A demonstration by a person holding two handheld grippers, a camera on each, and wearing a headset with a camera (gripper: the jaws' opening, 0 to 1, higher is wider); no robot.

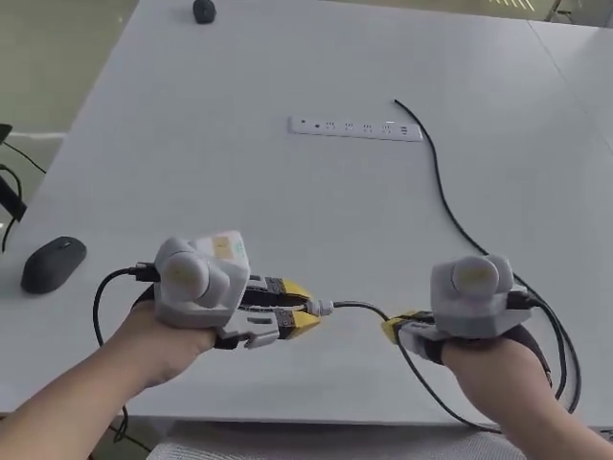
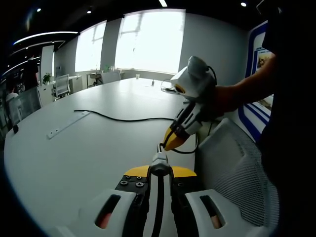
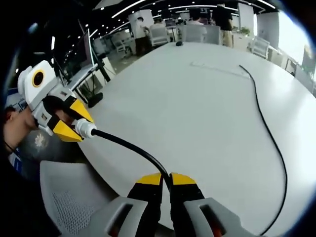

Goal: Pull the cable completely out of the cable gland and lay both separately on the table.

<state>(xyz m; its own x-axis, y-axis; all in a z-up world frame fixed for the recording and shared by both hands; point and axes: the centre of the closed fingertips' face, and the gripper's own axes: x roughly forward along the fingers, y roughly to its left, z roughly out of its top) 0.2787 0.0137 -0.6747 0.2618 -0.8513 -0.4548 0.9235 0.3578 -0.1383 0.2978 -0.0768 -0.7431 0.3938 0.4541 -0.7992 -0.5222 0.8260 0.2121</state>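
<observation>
My left gripper (image 1: 308, 313) is shut on a small white cable gland (image 1: 321, 308), held above the table's near edge. A black cable (image 1: 359, 307) runs out of the gland to my right gripper (image 1: 391, 328), which is shut on it a short way off. In the left gripper view the gland (image 2: 159, 162) sits between the yellow tips, with the right gripper (image 2: 174, 140) just beyond. In the right gripper view the cable (image 3: 133, 148) arcs from my tips (image 3: 165, 178) to the gland (image 3: 85, 129) in the left gripper (image 3: 69, 121).
The white table (image 1: 287, 201) carries a white power strip (image 1: 355, 128) with a black cord (image 1: 442, 192) trailing to the right edge. A black mouse (image 1: 53, 263) lies at the left, and a dark object (image 1: 203, 11) at the far edge. A mesh chair (image 2: 232, 173) stands below.
</observation>
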